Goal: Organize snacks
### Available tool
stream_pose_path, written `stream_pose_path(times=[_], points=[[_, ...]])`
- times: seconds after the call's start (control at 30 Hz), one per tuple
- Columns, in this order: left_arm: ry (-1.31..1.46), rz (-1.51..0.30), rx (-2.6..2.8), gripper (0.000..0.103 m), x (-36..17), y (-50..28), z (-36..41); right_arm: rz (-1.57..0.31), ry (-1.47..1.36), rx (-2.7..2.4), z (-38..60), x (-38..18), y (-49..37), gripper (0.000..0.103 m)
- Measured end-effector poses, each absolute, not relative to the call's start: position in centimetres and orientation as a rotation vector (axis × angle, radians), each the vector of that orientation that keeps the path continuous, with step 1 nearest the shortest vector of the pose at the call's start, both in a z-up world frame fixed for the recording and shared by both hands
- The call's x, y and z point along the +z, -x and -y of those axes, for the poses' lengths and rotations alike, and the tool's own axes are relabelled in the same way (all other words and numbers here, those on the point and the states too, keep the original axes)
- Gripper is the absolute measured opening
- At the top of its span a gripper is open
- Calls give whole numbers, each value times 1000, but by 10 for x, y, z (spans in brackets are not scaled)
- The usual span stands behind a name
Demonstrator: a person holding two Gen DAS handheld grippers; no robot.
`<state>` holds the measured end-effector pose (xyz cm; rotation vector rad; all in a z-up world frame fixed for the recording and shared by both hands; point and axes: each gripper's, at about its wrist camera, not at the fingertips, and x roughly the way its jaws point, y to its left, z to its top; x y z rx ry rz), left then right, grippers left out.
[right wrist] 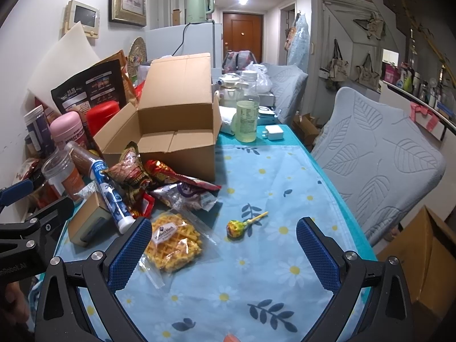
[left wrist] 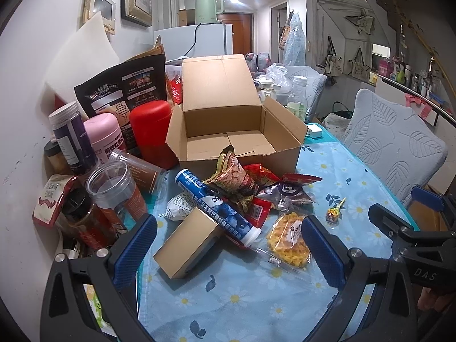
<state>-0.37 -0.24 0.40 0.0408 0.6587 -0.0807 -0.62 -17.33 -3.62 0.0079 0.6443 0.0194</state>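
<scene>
- My left tongs [left wrist: 228,245] hang wide open over the bench [left wrist: 242,299], holding nothing; between their blue pads sits a small tan box [left wrist: 188,242] lying on its side.
- My right tongs [right wrist: 223,252] are spread open and empty too, low over the flowered cloth [right wrist: 270,171].
- The snacks lie in a heap just in front of the cardboard box [left wrist: 228,131], which stands open with its flaps up and nothing visible inside.
- A blue tube [left wrist: 216,205] lies slanted across the top of the small tan box, its white cap toward me.
- Behind the tube, a crumpled brown-gold packet [left wrist: 233,176] leans against the front wall of the cardboard box, with red wrappers [left wrist: 262,176] and a silvery purple packet [right wrist: 185,196] touching it.
- A waffle in clear wrap [right wrist: 173,245] lies flat on the cloth, just beside my right tongs' left pad.
- A lollipop [right wrist: 236,228] lies alone on the cloth, apart from the heap, between my right tongs' pads.
- Jars and canisters crowd the wall side: a red canister [left wrist: 154,131], a pink one [left wrist: 102,136], and a clear jar [left wrist: 114,188] tipped toward me.
- A bottle of pale liquid [right wrist: 247,114] stands beyond the cardboard box.
</scene>
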Motion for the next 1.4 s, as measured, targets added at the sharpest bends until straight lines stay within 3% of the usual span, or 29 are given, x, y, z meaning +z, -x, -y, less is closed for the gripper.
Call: stream_pose_path(times=[0.57,1.4], points=[[-54,-683,-148,103,-3,0,24,-651,-34,28,190,-44,10,103],[-122,-925,-372,103,-87,-69,88,-794,-65,127,241,-124,-20,103]])
